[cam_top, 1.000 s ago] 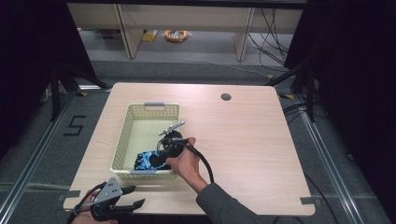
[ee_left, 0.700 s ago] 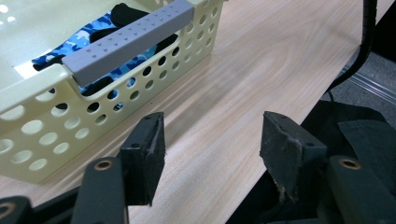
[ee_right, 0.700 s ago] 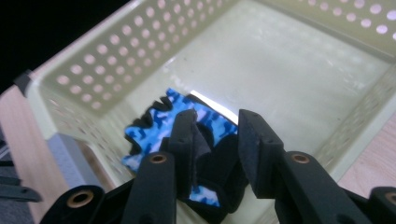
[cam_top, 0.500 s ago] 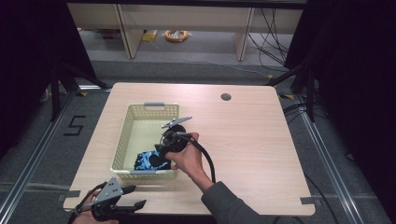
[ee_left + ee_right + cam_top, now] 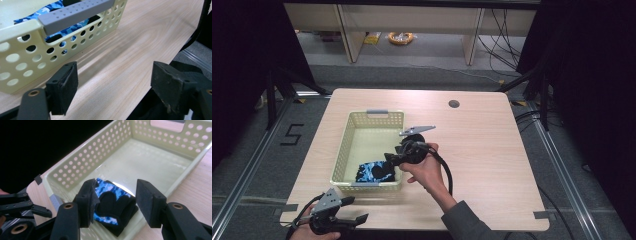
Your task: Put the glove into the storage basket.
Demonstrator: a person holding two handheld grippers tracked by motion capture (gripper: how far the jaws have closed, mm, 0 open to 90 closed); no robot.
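One blue camouflage glove (image 5: 112,206) lies in the basket's (image 5: 343,150) near right corner, released. The right claw (image 5: 116,200), jaws just opening and empty, should lift straight clear; the left claw (image 5: 115,87) gapes wide at the bench's (image 5: 492,150) near left edge.

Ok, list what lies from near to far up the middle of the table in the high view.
Left tongs at the near edge → blue camouflage glove in the basket's near end → basket's far grey handle → dark round hole in the tabletop.
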